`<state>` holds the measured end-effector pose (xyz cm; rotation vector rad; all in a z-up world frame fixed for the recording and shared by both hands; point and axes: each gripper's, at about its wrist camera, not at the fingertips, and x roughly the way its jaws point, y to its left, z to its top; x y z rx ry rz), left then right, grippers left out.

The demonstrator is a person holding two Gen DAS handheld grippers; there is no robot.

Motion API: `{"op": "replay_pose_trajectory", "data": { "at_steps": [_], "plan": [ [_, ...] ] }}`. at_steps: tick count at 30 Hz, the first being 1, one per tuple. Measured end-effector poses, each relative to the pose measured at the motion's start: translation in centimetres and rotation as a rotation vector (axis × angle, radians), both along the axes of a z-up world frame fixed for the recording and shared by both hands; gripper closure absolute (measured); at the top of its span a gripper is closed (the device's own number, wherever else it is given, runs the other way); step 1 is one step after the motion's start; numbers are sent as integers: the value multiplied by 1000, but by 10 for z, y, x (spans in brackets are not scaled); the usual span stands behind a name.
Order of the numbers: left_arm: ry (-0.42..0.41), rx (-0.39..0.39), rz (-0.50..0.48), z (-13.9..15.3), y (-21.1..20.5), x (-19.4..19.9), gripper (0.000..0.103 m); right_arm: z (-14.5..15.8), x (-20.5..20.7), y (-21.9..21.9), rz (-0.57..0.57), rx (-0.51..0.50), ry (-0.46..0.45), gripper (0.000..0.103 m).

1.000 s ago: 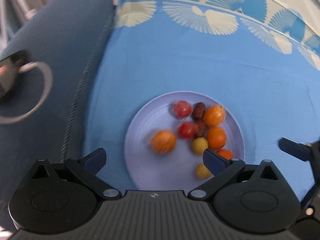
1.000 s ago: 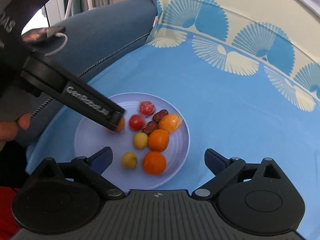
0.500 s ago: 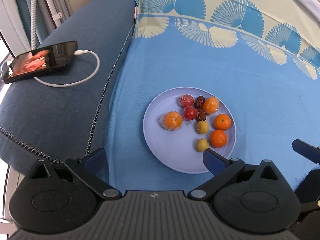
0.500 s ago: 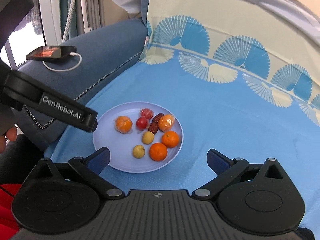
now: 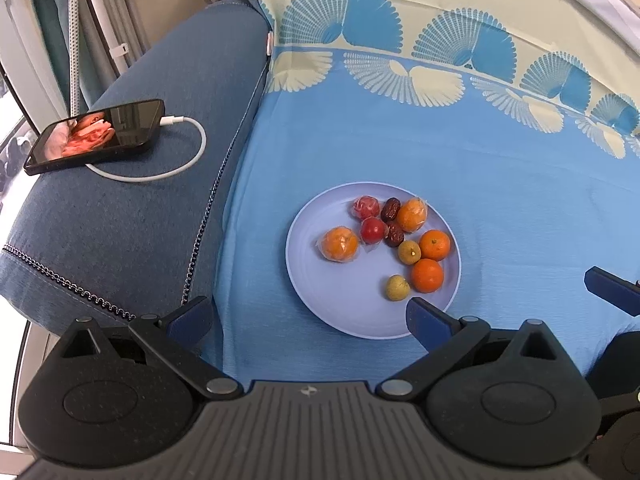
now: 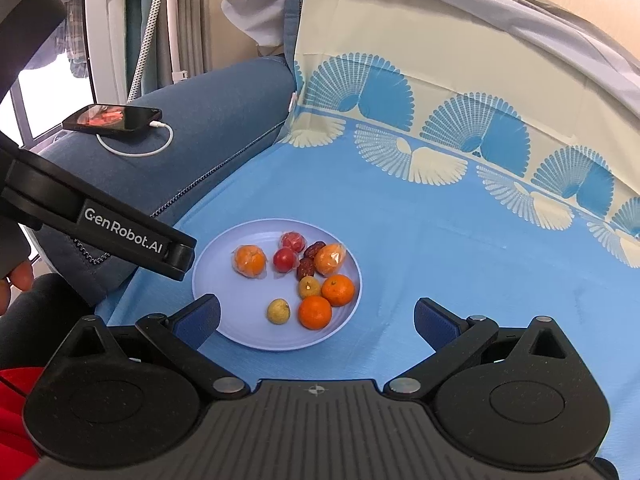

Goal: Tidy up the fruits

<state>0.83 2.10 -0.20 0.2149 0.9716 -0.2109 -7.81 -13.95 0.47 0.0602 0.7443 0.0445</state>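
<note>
With both grippers' fingers held open and empty above the plate, a fruit remains to be chosen and grasped.

Blue cloth w/ cream fan-pattern border spread flat over seat, running up backrest. Dark blue sofa arm to left of cloth, zip along seam. Phone lying flat on sofa arm, screen lit, reddish content, detail unreadable. White charging cable plugged into phone's end, looped once on arm fabric beside it. Grey sheet draped over top of backrest, above cream border. Window frame at far left behind arm, bright outside. Striped hose-like pole leaning near window.
</note>
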Motion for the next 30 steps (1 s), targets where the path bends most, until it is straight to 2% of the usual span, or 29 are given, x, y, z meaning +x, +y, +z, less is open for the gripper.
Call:
{"op": "replay_pose_trajectory", "data": {
  "at_steps": [30],
  "plan": [
    [-32, 48, -27, 0, -8, -2, 0, 0, 0, -2, -7, 0, 3, 1]
  ]
}}
